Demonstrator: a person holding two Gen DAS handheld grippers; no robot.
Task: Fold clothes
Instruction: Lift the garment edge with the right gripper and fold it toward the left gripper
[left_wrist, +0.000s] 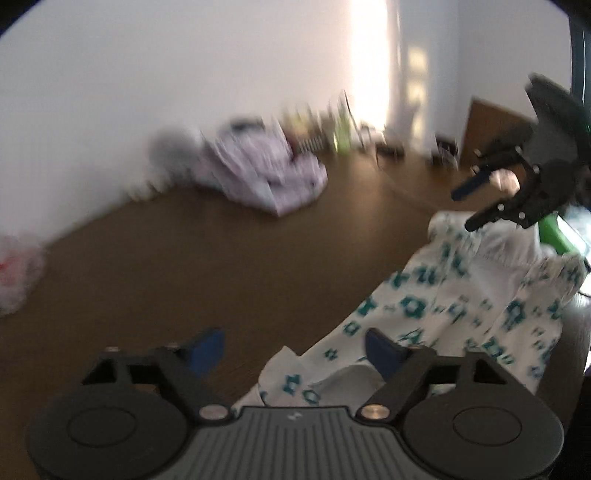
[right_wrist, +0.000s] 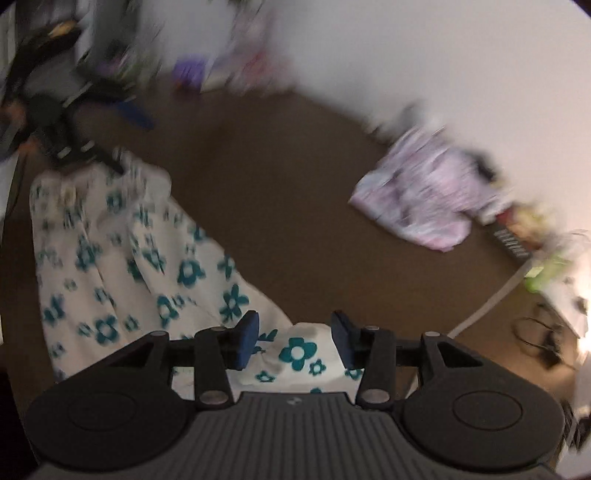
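Left gripper (left_wrist: 295, 349): angled down over the brown table (left_wrist: 184, 266), blue pads spread wide. The near corner of the white cloth (left_wrist: 461, 306) with teal flowers lies below and between them, under the right pad; neither pad presses on it.

Right gripper (right_wrist: 293, 338): also pitched down, pads apart, over the opposite end of the cloth (right_wrist: 147, 258), whose edge shows in the gap, free of both pads. In the left wrist view the right gripper (left_wrist: 476, 206) appears at upper right, jaws parted just above the cloth's far corner.

The cloth lies flat on the table (right_wrist: 277, 206), stretched lengthwise from one gripper to the other. A lilac pile (left_wrist: 266, 177) sits well apart, near the wall (left_wrist: 147, 92).

Both views are blurred. Items along the wall cannot be identified. A whitish object (left_wrist: 18, 273) is cut off by the left edge. In the right wrist view the left gripper (right_wrist: 92, 147) is a dark smear at the cloth's far end; its jaws cannot be read there.
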